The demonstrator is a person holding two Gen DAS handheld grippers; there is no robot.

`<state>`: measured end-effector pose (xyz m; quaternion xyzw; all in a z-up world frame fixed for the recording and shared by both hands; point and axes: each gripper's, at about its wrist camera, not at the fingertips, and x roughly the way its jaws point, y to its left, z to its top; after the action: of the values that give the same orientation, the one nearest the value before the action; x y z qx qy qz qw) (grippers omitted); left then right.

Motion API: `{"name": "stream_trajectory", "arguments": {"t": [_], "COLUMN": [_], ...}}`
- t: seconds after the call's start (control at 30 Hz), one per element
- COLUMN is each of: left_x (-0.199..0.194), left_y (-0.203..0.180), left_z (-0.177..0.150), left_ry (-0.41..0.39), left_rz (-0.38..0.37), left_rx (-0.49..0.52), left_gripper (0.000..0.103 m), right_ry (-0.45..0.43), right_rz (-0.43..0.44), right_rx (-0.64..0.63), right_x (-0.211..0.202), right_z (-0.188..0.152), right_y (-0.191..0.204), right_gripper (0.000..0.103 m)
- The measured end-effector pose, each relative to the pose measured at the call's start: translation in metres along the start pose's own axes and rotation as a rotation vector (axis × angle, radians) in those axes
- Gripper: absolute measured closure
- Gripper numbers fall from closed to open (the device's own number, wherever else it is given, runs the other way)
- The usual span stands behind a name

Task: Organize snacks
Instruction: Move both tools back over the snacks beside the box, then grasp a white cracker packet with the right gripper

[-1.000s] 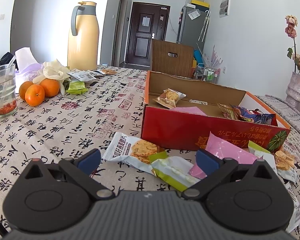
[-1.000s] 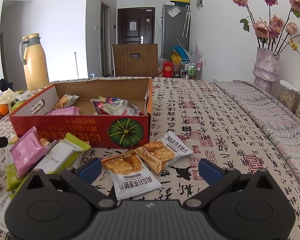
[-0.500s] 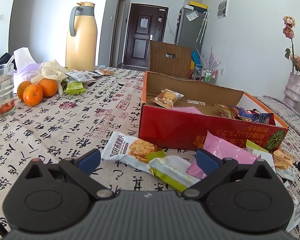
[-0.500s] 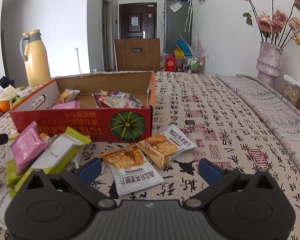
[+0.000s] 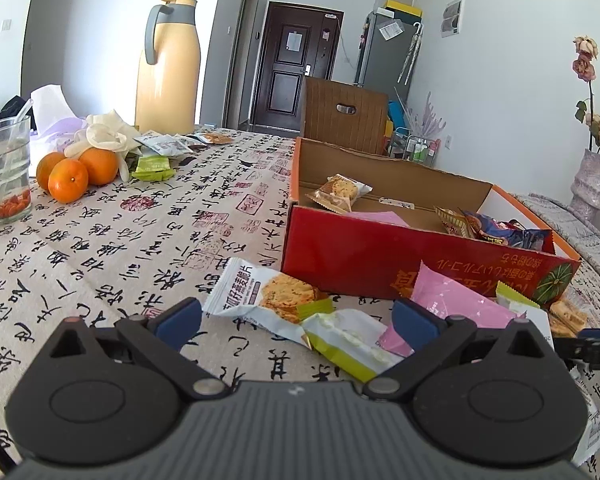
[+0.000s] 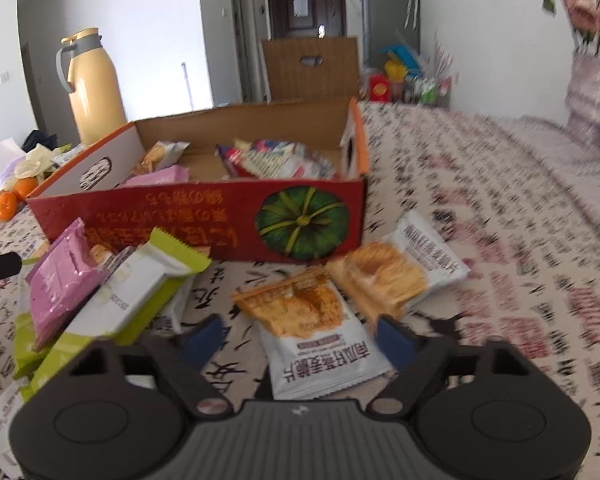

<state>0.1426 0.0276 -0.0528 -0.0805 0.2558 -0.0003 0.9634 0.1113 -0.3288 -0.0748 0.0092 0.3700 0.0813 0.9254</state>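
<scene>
The job looks partly done. The red cardboard box (image 6: 204, 216) already holds several snacks: a cracker packet (image 5: 340, 192) in its 10 o'clock corner, a pink packet (image 6: 156, 176) beside it, and a heap of colourful foil bags (image 6: 276, 160) toward 2 o'clock.

Plenty is left on the tablecloth (image 5: 120, 240) along the box's near wall. In the right wrist view, a white-and-orange cracker packet (image 6: 320, 336) lies at 6 o'clock from the box, a second cracker packet (image 6: 400, 272) touches it at 2 o'clock, and a pink wafer packet (image 6: 64, 280) and a green-edged white packet (image 6: 140, 288) are stacked at 9 o'clock.

The right gripper (image 6: 300, 336) is spread wide and empty, its blue pads on either side of the white-and-orange packet, probably the next pick. The left gripper (image 5: 296, 320) is also wide open and empty, above another cracker packet (image 5: 268, 292) and a green-and-white wrapper (image 5: 348, 340). More small packets (image 5: 164, 152) lie far off at 11 o'clock near the oranges (image 5: 76, 168).
</scene>
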Motion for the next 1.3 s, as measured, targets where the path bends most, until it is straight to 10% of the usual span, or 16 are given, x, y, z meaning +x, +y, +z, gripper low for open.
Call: {"name": "stream_trajectory", "arguments": {"t": [0.53,1.3], "left_x": [0.0,-0.001], "left_y": [0.004,0.006], "left_z": [0.0,0.0], "left_ry": [0.001,0.004], "left_rz": [-0.007,-0.012], "left_rx": [-0.025,-0.041], "left_gripper": [0.0,0.0], "right_ry": [-0.029,-0.061], "right_rz": [-0.01,-0.026], "right_rx": [-0.073,-0.093], "right_x": [-0.007,-0.007], "right_z": [-0.006,-0.006], "right_y": [0.018,0.026], "right_gripper": [0.052,0.058]}}
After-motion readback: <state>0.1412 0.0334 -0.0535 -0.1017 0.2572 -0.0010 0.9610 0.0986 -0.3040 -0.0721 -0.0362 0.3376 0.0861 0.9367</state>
